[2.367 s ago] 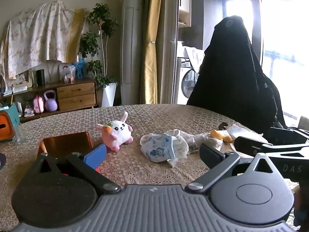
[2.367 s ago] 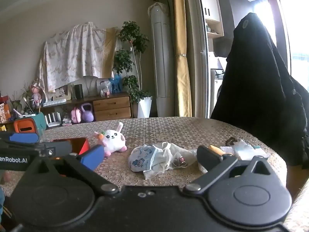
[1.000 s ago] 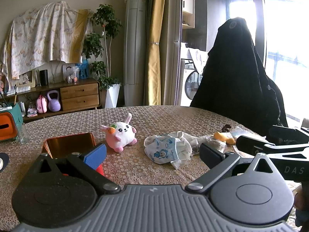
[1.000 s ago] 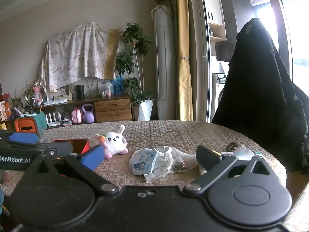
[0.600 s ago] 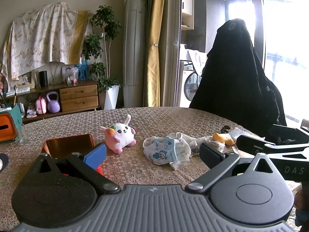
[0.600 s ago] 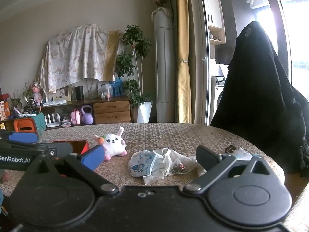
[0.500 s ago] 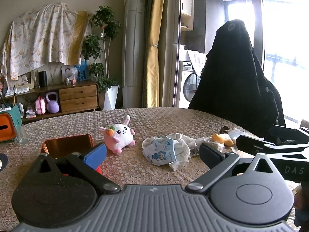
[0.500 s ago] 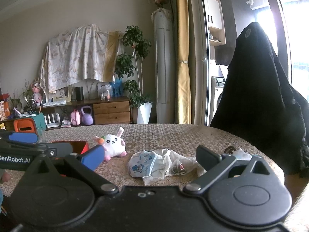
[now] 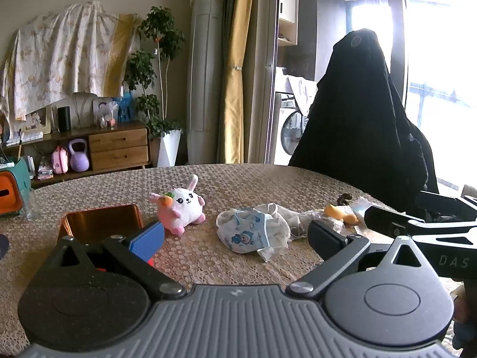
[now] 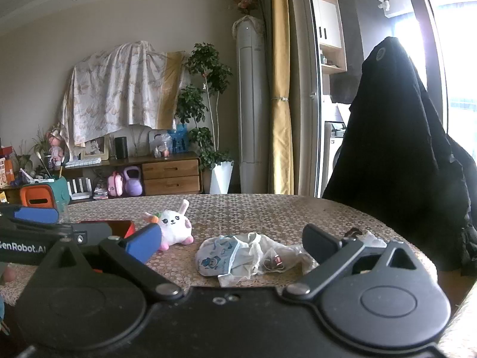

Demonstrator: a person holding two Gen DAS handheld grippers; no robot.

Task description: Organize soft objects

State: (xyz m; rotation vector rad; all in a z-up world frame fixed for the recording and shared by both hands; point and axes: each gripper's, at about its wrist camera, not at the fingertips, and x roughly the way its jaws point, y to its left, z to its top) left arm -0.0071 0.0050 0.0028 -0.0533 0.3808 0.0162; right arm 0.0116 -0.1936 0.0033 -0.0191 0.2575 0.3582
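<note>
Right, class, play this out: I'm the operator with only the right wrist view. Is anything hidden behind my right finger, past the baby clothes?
Observer: Yes. The left wrist view shows a small orange soft toy lying just beyond the baby clothes.
Operator: And the tray beside the bunny, is anything in it?
Observer: From the left wrist view, the copper tray has a bare floor where it shows, left of the bunny.

I see my left gripper [image 9: 235, 240] spread wide over the table [image 9: 253, 179], bunny plush [image 9: 182, 205] and crumpled baby cloth [image 9: 250, 232] ahead, untouched.
</note>
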